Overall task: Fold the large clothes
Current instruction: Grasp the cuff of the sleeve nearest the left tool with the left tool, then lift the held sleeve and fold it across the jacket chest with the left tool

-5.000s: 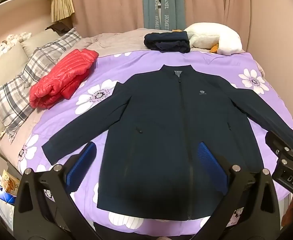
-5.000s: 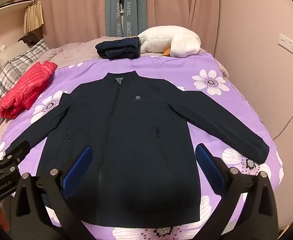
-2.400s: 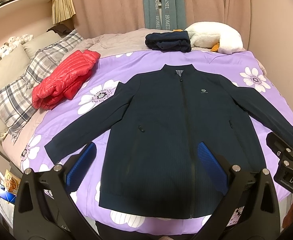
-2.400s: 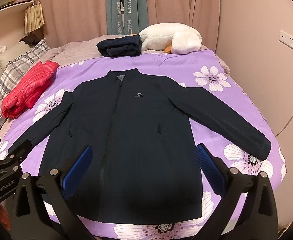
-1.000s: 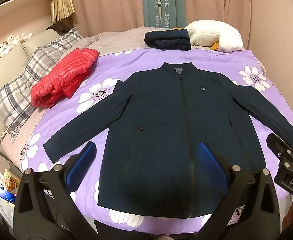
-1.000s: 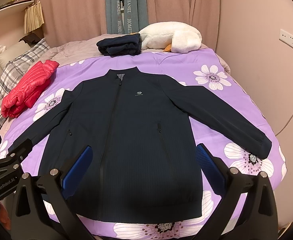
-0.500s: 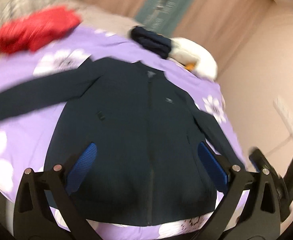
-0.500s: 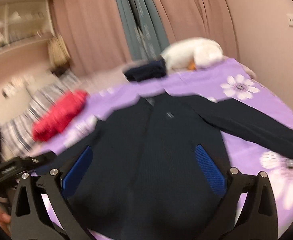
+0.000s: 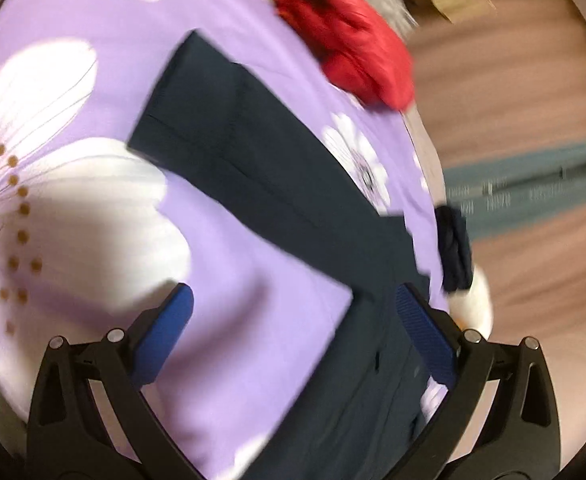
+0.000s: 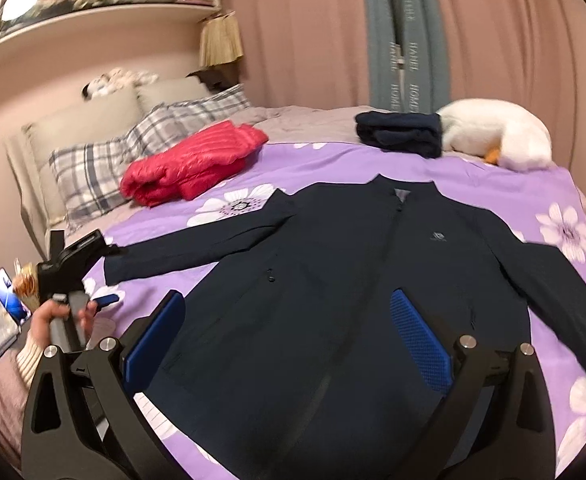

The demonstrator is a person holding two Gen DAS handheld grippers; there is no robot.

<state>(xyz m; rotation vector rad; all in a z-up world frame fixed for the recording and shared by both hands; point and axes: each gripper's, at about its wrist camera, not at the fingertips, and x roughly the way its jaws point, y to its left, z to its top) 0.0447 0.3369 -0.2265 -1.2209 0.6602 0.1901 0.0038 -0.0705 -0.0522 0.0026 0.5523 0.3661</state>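
A bedroom with pink curtains; the bed point(image 10: 493, 176) wears a purple flowered cover, plaid pillows point(image 10: 105, 168) at the upper left of the right view; a red jacket point(image 10: 193, 164) lies folded beside them, a dark bundle point(image 10: 401, 132) and a white plush point(image 10: 497, 140) at the upper right. The jacket point(image 10: 353, 300) fills the middle of that frame, spread flat, zipped, sleeves out. The left gripper point(image 9: 293, 344), jaws apart and empty, hangs low over the cover near the sleeve point(image 9: 245, 152), whose cuff sits at the upper left of its blurred view. The right gripper point(image 10: 289, 336), likewise apart and empty, hovers above the hem. My worry: a fast, tilted approach may pinch the cover along with the cuff, or catch one layer only; then the sleeve would drag crooked and wrinkle the body.
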